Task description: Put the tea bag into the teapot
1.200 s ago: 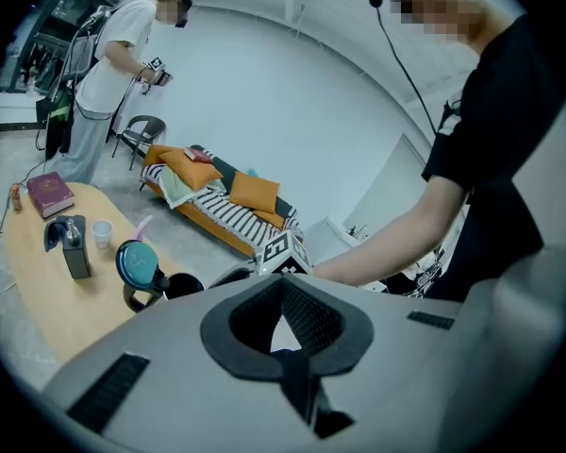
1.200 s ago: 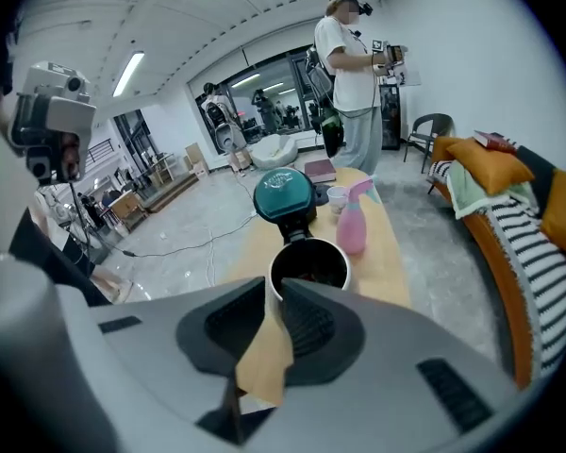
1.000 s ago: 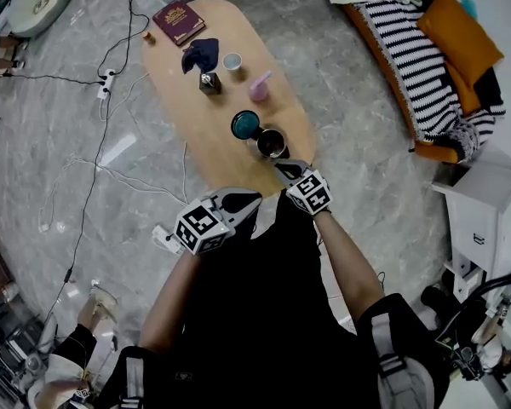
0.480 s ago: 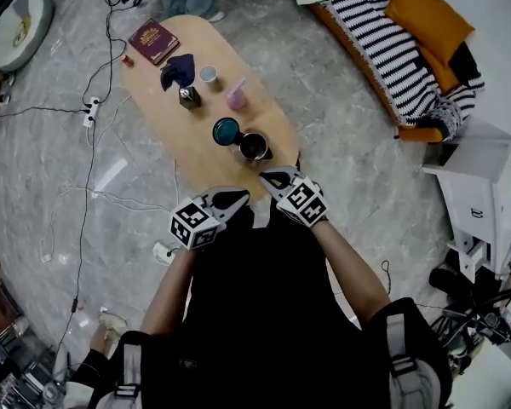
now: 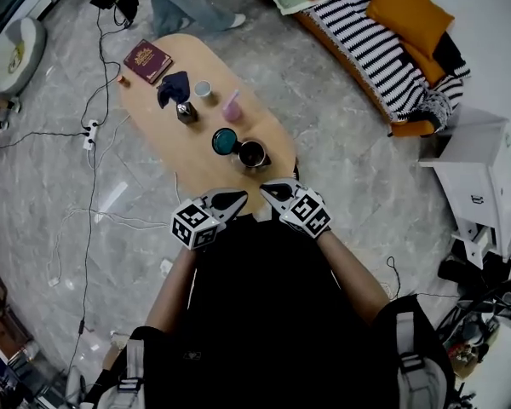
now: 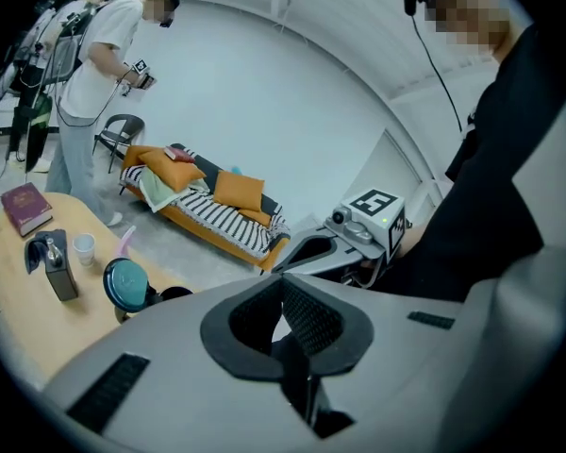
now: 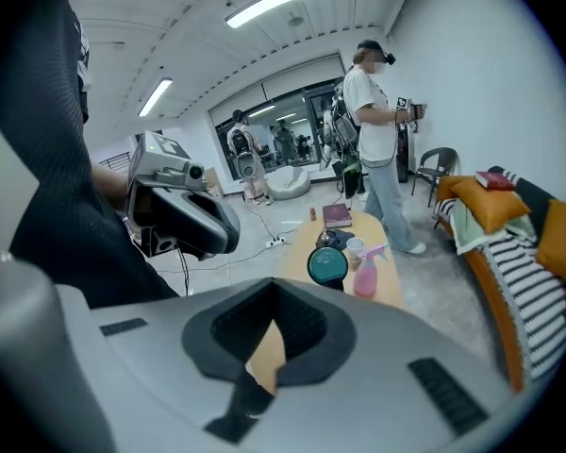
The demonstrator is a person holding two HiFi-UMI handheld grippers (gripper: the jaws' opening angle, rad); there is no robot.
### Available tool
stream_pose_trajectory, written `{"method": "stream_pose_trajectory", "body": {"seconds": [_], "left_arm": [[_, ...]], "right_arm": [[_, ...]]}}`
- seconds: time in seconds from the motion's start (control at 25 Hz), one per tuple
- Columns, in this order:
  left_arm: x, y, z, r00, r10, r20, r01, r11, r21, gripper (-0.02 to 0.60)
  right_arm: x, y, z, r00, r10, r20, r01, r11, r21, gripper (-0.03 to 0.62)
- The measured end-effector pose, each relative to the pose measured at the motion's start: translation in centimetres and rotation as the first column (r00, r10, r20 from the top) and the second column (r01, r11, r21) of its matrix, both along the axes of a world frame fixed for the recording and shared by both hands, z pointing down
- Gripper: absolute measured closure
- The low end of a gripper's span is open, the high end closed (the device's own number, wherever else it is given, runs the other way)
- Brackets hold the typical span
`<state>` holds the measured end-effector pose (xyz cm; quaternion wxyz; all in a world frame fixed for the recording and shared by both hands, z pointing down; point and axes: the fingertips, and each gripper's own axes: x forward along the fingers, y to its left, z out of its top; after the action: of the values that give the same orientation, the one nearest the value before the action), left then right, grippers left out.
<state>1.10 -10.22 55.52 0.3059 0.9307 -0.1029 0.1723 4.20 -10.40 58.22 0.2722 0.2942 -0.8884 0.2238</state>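
Note:
On the oval wooden table (image 5: 200, 164) stands a dark open teapot (image 5: 252, 153), its teal lid (image 5: 224, 141) propped beside it. A small dark box (image 5: 186, 113) sits farther back; I cannot make out a tea bag itself. My left gripper (image 5: 241, 196) and right gripper (image 5: 265, 187) hang side by side over the table's near end, just short of the teapot, both shut and holding nothing. In the left gripper view the jaws (image 6: 283, 289) meet, with the lid (image 6: 124, 283) beyond at the left. In the right gripper view the jaws (image 7: 269, 286) meet below the lid (image 7: 327, 265).
A pink spray bottle (image 5: 231, 107), a small cup (image 5: 203, 89), a dark cloth (image 5: 172, 86) and a red book (image 5: 147, 60) lie on the far half. A person (image 7: 377, 140) stands at the far end. A striped sofa (image 5: 375, 41) is at the right; cables (image 5: 94, 126) cross the floor at the left.
The head view has pulled back, so the table sits higher and smaller. Both grippers stay together at the near end, a little farther from the teapot. A person's legs show at the far end.

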Motion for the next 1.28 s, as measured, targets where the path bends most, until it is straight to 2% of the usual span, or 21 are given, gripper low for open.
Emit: {"method": "stream_pose_trajectory", "body": {"seconds": [0.2,0.32,0.56,0.8,1.28], "left_arm": [[0.2,0.6,-0.5,0.999,0.047,-0.006,-0.047,0.999,0.025,0.572],[0.2,0.5,-0.4,0.998,0.064,-0.001,-0.064,0.997,0.035,0.572],[-0.2,0.4,-1.0,0.999,0.046,-0.023,-0.045,0.998,0.041,0.572],[-0.1,0.8,-1.1,0.998,0.056,-0.026,-0.055,0.997,0.053,0.572],[-0.1,1.5,-1.0,0.999,0.048,-0.024,-0.047,0.997,0.055,0.572]], "right_arm": [[-0.6,-0.3,-0.5,1.000,0.020,0.005,-0.020,0.999,0.034,0.588],[-0.6,-0.8,-0.5,1.000,0.005,-0.027,-0.003,0.998,0.062,0.588],[-0.4,-1.1,-0.4,0.998,0.002,-0.062,0.003,0.997,0.080,0.588],[-0.4,-1.1,-0.8,0.998,0.021,-0.053,-0.016,0.994,0.106,0.588],[0.0,0.6,-0.4,0.996,0.026,-0.082,-0.017,0.994,0.105,0.588]]}}
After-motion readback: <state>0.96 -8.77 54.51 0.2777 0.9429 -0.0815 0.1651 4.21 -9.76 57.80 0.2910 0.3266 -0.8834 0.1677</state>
